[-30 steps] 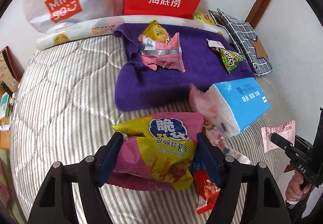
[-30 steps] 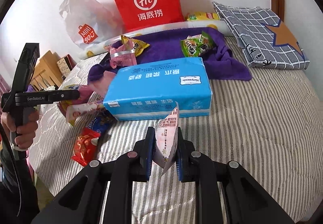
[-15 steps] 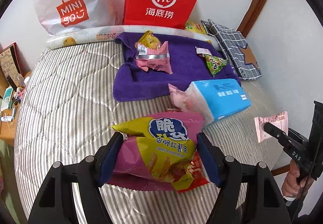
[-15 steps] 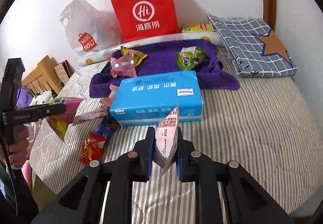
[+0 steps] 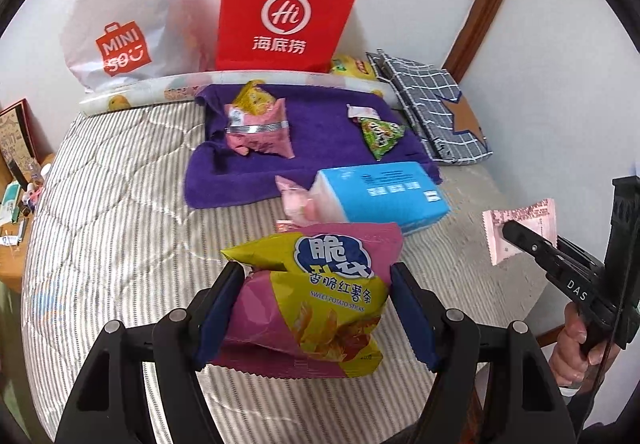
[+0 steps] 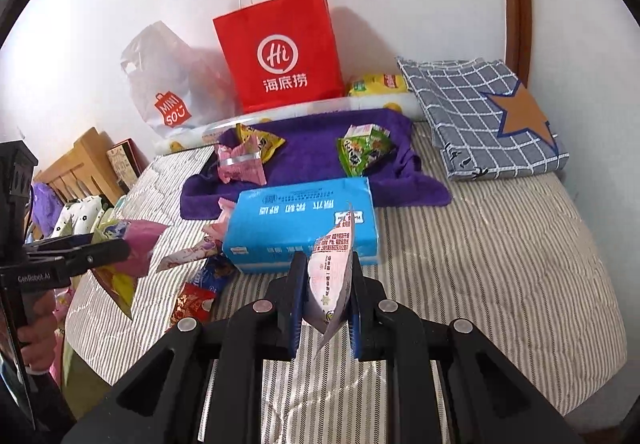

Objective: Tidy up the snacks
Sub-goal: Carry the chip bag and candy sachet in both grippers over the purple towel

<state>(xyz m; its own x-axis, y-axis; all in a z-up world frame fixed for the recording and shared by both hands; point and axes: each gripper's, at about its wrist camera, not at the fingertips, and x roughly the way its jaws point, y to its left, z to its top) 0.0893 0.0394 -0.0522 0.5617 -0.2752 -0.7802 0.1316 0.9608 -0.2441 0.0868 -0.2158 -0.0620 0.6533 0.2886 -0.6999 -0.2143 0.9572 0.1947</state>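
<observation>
Left tool [image 5: 316,308]: jaws set wide, clamped on a pink-and-yellow bag of sweet potato sticks [image 5: 320,296], held clear above the striped bed [image 5: 112,212]. Right tool [image 6: 325,298]: jaws nearly together, pinching a thin pink snack sachet [image 6: 332,276] edge-on. Beyond, on the bed: a blue tissue pack [image 6: 304,222], with loose snack packets [image 6: 200,284] to its left. Farther: a purple towel [image 5: 320,148] bearing a pink packet [image 5: 260,130] and a green packet [image 5: 380,132]. Against the wall: a red paper bag [image 5: 286,10].
</observation>
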